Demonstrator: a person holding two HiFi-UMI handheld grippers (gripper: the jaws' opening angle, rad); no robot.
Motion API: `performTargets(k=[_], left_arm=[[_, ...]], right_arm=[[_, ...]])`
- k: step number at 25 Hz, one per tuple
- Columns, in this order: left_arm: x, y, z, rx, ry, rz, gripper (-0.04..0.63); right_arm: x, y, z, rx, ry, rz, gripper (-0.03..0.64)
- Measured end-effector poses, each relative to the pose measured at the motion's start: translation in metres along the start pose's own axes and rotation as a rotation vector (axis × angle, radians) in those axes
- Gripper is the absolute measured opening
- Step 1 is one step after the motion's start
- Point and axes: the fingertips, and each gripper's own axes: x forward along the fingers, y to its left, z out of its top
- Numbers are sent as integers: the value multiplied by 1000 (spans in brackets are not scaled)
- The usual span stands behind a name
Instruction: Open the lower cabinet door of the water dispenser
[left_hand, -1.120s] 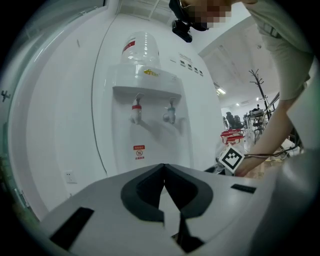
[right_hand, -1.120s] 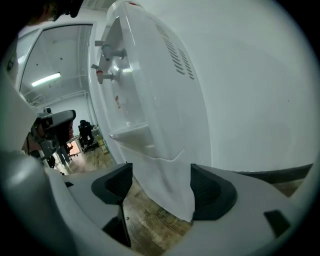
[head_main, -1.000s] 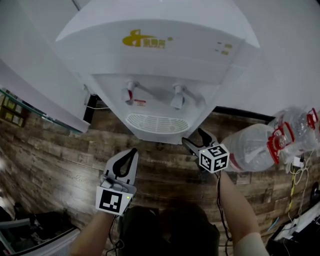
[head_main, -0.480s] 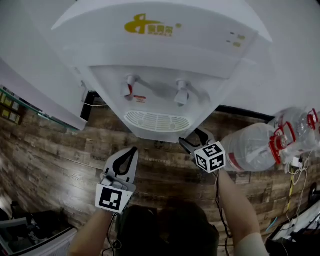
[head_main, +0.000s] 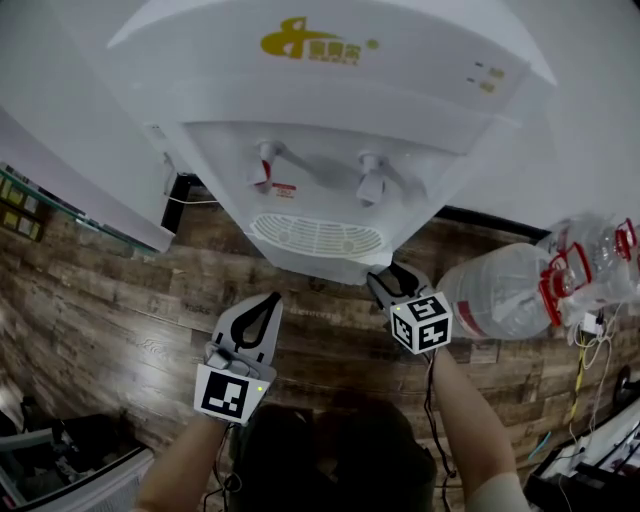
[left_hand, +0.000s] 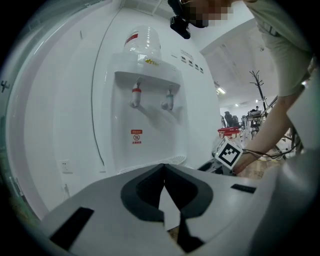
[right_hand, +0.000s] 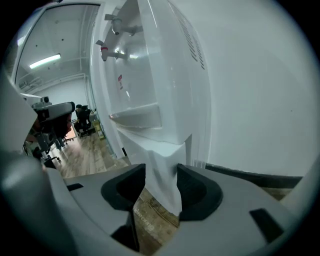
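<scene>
The lower cabinet door sits low on the front of the water dispenser, beneath the drip grille. From the head view it is hidden under the dispenser's overhang. Only the right gripper view shows it, as a white upright edge at the near right corner of the cabinet.

The change is at the right claw. Its jaws stood wide a moment ago and have just been closing. They now stand narrow with that white edge between them, and both dark pads appear to press on it. The claw points downward, tucked just under the dispenser's near right corner. Judged from this, the grip on the door is made or nearly made and the door looks shut, so the pull that swings it open has not yet begun.

The left claw has kept its place over the wooden floor, near and to the left of the grille. Its tips are together and it holds nothing.

By count there is one dispenser, with two taps, one marked red on the left and one plain white on the right. There is one grille and there are two claws, each with one marker cube. Two large water bottles lie on the floor at the right, one nearer the dispenser and one further right.
</scene>
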Motion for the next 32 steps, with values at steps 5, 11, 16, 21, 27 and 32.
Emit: performTargets(k=[5,11,16,21,27,32], left_arm=[[-3,2,-1,2,17,-6,5],[-5,10,-5,1,28,9,5],[-10,12,-12,-9,40,18,5],[-21,13,-18,-12,67,22,5],[-51,18,-28,-34,141,45,5],[-81,21,-40,-59,217,65,5]], right_arm=[[-3,8,-16,-57,37,-41,319],[12,4,-10,-91,28,-27,284],[11,5,-11,-138,48,-1,264],[-2,21,-24,-188,110,54,225],[-21,58,-45,-213,240,141,195],[-28,81,-53,-157,331,122,195]])
